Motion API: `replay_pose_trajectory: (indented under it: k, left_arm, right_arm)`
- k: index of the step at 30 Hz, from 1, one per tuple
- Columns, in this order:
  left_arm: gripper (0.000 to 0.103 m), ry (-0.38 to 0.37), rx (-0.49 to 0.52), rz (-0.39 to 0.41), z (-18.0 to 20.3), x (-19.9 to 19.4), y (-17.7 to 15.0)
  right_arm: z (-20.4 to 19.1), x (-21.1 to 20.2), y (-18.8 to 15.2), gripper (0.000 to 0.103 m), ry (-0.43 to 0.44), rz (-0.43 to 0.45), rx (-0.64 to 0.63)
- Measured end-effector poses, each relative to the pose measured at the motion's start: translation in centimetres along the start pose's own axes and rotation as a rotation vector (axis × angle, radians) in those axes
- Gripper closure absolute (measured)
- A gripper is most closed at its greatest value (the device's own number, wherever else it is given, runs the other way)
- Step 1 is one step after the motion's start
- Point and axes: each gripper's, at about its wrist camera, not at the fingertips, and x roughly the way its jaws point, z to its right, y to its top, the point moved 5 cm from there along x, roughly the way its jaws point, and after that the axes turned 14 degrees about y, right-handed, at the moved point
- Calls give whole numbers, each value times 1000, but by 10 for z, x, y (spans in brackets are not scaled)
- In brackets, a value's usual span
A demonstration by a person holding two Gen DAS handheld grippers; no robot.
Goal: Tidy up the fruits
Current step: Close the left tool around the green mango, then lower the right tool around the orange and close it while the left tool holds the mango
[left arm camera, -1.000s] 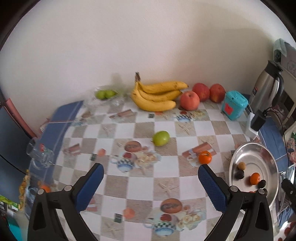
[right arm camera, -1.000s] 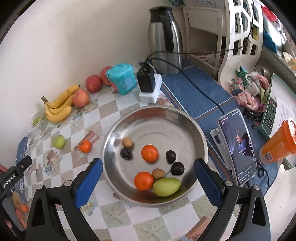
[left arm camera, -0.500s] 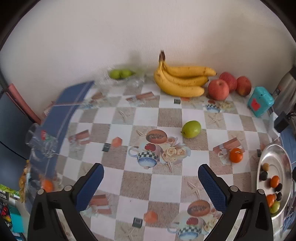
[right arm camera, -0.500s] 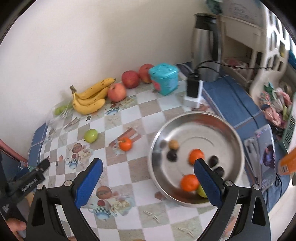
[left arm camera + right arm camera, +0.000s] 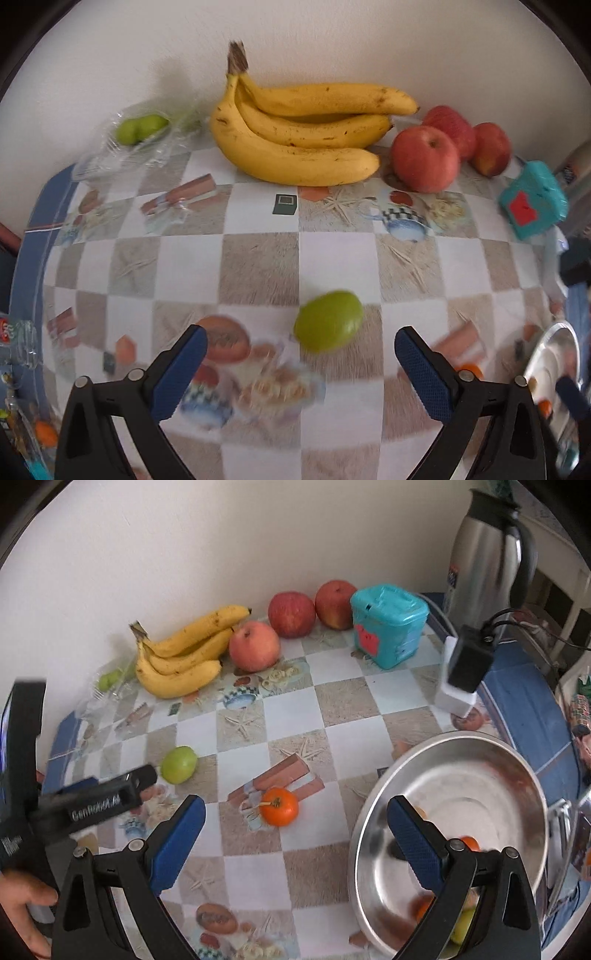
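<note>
A green fruit (image 5: 328, 325) lies on the checked tablecloth, just ahead of my open, empty left gripper (image 5: 301, 343); it also shows in the right wrist view (image 5: 179, 764). An orange tangerine (image 5: 279, 806) lies just ahead of my open, empty right gripper (image 5: 295, 812). A steel bowl (image 5: 517, 771) on the right holds several small fruits, partly hidden by my right finger. A banana bunch (image 5: 303, 136) and three red apples (image 5: 424, 158) sit by the wall.
A teal plastic box (image 5: 388, 624), a steel thermos jug (image 5: 484, 554) and a black plug on a white adapter (image 5: 467, 664) stand at the back right. A clear bag with green fruits (image 5: 140, 127) lies left of the bananas.
Both grippers moved forward and down toward the table. The left closed in on the green fruit; the right swung left from the bowl toward the tangerine.
</note>
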Motion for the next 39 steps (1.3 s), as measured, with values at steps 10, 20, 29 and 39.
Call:
replay_pose_trajectory:
  k: [10,20,29,39]
  left_arm:
    - [18,-19,15,-45,25,38,10]
    - [51,-2,33,-55,34,36,3]
    - [51,-44,-85,-25,15,6,-26]
    - [51,-47,-250,13,-11,-9,-60]
  right_arm:
    - [18,38,-1,4,4,-36,13]
    - [25,36,-2,4,4,-36,29]
    - [24,41,-8,4,20,-52,37]
    - [9,57,-18,4,45,-88,-16]
